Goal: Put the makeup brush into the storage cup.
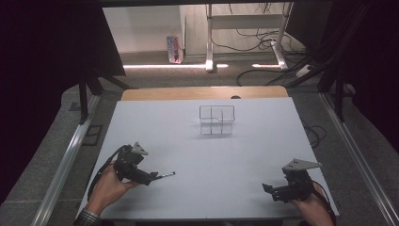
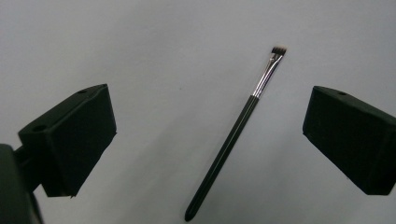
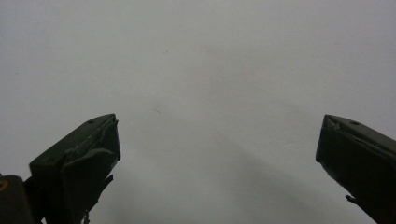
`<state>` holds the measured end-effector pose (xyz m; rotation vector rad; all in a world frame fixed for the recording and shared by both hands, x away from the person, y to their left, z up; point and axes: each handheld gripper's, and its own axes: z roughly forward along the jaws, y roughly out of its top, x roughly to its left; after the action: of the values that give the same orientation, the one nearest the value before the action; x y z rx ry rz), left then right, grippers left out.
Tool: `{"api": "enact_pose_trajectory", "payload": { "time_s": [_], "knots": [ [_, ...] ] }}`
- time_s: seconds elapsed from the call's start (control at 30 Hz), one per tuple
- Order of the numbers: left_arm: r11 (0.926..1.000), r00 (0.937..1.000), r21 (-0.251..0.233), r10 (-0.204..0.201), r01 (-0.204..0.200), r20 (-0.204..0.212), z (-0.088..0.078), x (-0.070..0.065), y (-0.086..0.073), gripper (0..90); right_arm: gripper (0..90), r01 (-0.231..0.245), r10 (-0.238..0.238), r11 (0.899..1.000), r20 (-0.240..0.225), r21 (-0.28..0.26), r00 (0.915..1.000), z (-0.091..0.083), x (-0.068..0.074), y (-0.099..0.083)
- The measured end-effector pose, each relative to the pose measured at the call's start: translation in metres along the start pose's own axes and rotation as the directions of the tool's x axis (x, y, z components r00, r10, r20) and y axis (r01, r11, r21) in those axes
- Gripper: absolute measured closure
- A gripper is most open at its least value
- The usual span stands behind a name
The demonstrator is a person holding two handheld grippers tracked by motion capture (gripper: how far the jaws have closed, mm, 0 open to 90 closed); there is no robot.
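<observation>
Left gripper view: I have the left gripper (image 2: pixel 208 135) spread around the brush (image 2: pixel 236 133); handle lies lengthwise between jaws, bristles far; right gripper (image 1: pixel 275 190) spread, well apart.

Brush (image 2: pixel 236 137) lies on table (image 1: pixel 235 160) between left tongs' (image 2: pixel 208 135) jaws, organizer (image 1: pixel 217 120) beyond

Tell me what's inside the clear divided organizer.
The clear plastic divided organizer on the white table looks empty; only its partitions show through. The thin black makeup brush lies between the open left tongs.

No legible txt anywhere; carton (image 1: pixel 173 48) on far floor maybe printed, too blurry.
</observation>
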<state>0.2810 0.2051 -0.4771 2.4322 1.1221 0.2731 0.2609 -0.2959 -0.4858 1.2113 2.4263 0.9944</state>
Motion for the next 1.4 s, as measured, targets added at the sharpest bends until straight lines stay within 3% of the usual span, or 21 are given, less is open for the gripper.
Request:
{"api": "enact_pose_trajectory", "payload": {
  "time_s": [0.23,0.47,0.57,0.73,0.93,1.4],
  "knots": [
    [0.9971,0.9987,0.058,0.049,-0.050,0.015,0.011,-0.004,0.016,6.1,0.0,0.001,-0.001,1.000,-0.002,0.009,1.0000,0.001,0.000,0.000],
    [0.9948,0.9974,0.085,0.052,-0.056,0.049,0.018,-0.008,0.030,6.5,0.0,0.005,-0.005,1.000,-0.004,0.008,1.0000,0.001,0.000,0.000],
    [0.9902,0.9952,0.107,0.085,-0.090,0.049,0.018,-0.009,0.032,10.0,0.0,0.008,-0.008,1.000,-0.004,0.008,1.0000,0.001,0.000,0.000],
    [0.9856,0.9936,0.129,0.104,-0.109,0.046,0.025,-0.011,0.029,17.8,0.0,0.010,-0.010,1.000,-0.006,0.004,0.9999,0.001,0.000,0.000],
    [0.9793,0.9907,0.159,0.115,-0.126,0.073,0.033,-0.011,0.023,25.2,0.0,0.009,-0.009,1.000,-0.008,0.007,0.9999,0.002,0.000,-0.001],
    [0.9690,0.9876,0.209,0.109,-0.131,0.113,0.048,-0.007,0.011,36.4,0.2,0.015,-0.015,1.000,-0.013,0.013,0.9998,0.002,0.000,-0.001]
  ]
}}
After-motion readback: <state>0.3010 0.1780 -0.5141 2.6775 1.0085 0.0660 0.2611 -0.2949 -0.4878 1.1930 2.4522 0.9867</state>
